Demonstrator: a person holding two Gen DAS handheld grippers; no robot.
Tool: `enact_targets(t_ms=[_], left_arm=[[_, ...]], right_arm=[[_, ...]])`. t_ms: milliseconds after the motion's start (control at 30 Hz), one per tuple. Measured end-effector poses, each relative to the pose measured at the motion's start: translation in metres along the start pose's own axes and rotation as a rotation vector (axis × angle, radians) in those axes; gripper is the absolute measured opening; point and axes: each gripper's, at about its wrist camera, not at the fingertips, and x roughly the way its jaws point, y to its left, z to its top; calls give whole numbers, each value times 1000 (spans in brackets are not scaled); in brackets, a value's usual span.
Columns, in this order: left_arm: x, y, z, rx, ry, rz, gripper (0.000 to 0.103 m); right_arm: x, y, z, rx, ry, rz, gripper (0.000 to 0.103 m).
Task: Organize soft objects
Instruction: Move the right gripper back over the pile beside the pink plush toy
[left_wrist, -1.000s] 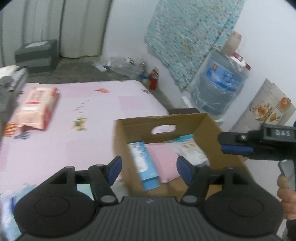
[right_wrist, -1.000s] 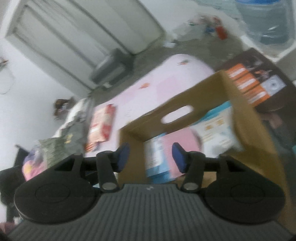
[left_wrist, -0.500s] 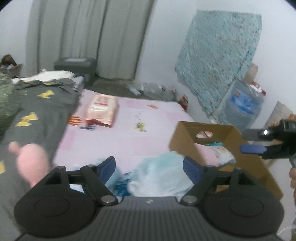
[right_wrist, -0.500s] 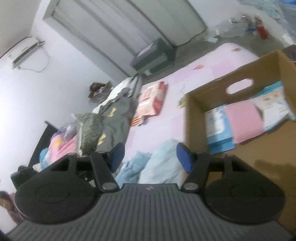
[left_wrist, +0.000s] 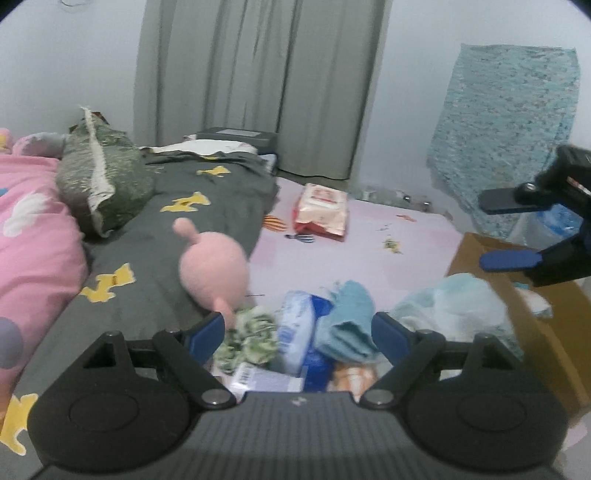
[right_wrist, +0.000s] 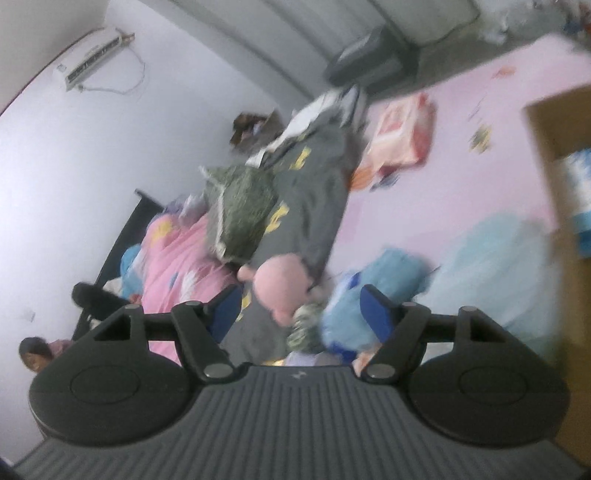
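A heap of soft things lies on the pink bed sheet (left_wrist: 354, 243): a pink plush toy (left_wrist: 213, 269), a green patterned cloth (left_wrist: 251, 334), a blue-and-white packet (left_wrist: 297, 332), a teal cloth (left_wrist: 349, 317) and a pale blue bundle (left_wrist: 454, 304). My left gripper (left_wrist: 298, 332) is open and empty just above the heap. My right gripper (right_wrist: 302, 308) is open and empty, above the plush toy (right_wrist: 282, 286) and the blue packet (right_wrist: 354, 317); it also shows in the left wrist view (left_wrist: 509, 230). The cardboard box (left_wrist: 535, 332) stands at the right.
A grey blanket with yellow figures (left_wrist: 177, 236), a green pillow (left_wrist: 99, 177) and a pink quilt (left_wrist: 33, 236) cover the bed's left side. A red-and-white tissue pack (left_wrist: 321, 210) lies farther back. A grey curtain (left_wrist: 258, 81) hangs behind.
Both grippers have swung left, away from the cardboard box and over to the heap of soft things. Both stay open and empty.
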Motion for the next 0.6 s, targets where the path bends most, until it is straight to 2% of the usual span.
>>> enact_targets(t_ms=[100,167,300,400,600], left_arm=[[11,6,0,10,-15,66,85],[19,11,-1,6,-21,91,79],[42,28,5,-15,-35,126,74],[67,44,13,-58,1,145,63],[101,70,21,-167,72,126,61]], right_arm=[[38,13,-3,2,61,12,72],[65,24,-3,-15,101,13,72],[120,44,5,-73,170,2,76],[161,53,16,-105,208,-8,78],[236,49,37,-66,287,-10,78]])
